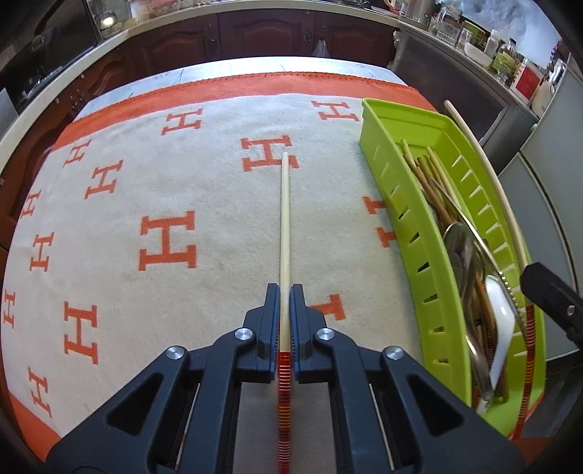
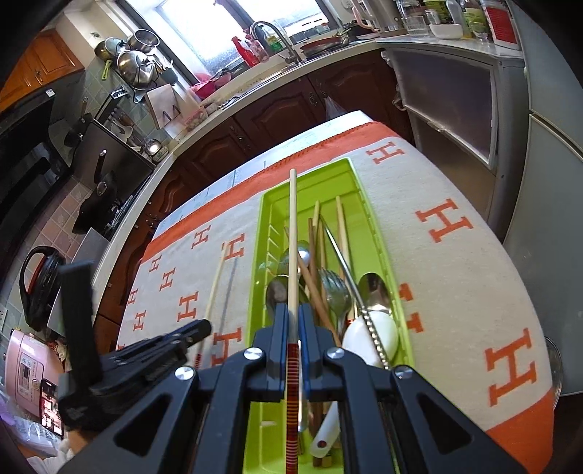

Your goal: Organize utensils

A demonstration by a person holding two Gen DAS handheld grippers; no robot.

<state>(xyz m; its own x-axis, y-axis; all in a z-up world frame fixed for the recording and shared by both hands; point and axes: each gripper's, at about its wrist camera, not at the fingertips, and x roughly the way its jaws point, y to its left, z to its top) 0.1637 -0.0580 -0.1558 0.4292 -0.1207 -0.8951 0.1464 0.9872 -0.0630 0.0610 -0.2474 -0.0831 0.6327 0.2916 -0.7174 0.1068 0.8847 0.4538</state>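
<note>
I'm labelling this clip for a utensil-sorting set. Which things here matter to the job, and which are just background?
Job: left gripper and right gripper, each holding a chopstick; green tray; spoons; fork.

Background: pots, faucet, towel.

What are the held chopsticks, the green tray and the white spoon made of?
Chopsticks: pale wood or bamboo, matte, red-striped painted tops.
Green tray: moulded plastic, glossy, slotted walls.
White spoon: glazed ceramic by its sheen, possibly melamine.

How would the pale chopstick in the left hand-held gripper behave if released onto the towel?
The chopstick looks stiff: it juts straight from the left hand-held gripper. Thin and probably light. Its shaft may roll, though the towel should damp that.
</note>
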